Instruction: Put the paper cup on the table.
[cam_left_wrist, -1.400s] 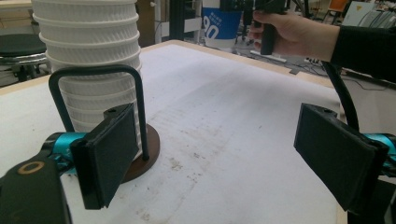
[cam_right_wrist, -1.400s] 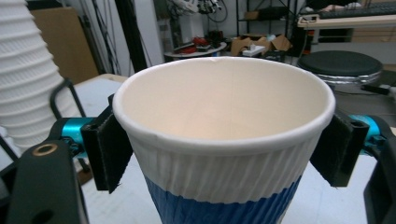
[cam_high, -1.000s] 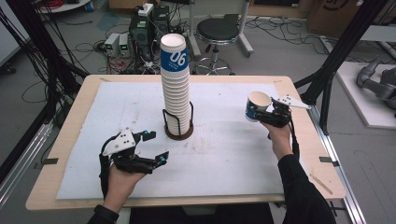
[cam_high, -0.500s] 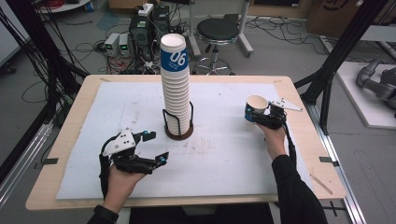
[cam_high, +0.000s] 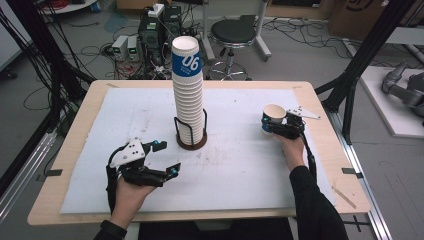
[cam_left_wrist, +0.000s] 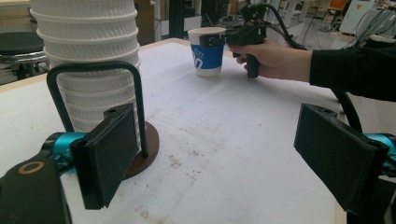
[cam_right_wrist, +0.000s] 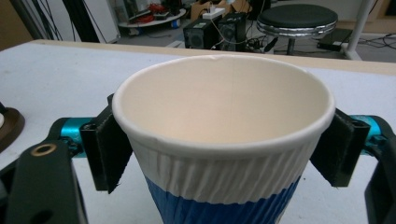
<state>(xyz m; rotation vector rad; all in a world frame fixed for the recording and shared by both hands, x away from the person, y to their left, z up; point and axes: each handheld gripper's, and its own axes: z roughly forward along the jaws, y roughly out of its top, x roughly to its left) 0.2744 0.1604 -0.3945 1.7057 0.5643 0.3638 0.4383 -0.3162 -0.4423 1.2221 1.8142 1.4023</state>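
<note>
Right claw (cam_high: 276, 126) has its jaws around a blue-and-white paper cup (cam_high: 271, 119) standing far right on the surface (cam_high: 240, 165), just loosening (cup's empty). Left claw (cam_high: 162, 159) sits apart near the cup stack (cam_high: 188, 95), its base half hidden by the holder (cam_high: 190, 136).

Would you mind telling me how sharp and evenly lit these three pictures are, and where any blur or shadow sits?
High view: even, soft light, slightly grainy; the tall stack of white ribbed paper cups throws hardly any shadow. Left gripper view: the near black tongs are soft, while the far blue-and-white paper cup is clearer. Right gripper view: that cup's rim is sharp, the background stool blurred.
</note>
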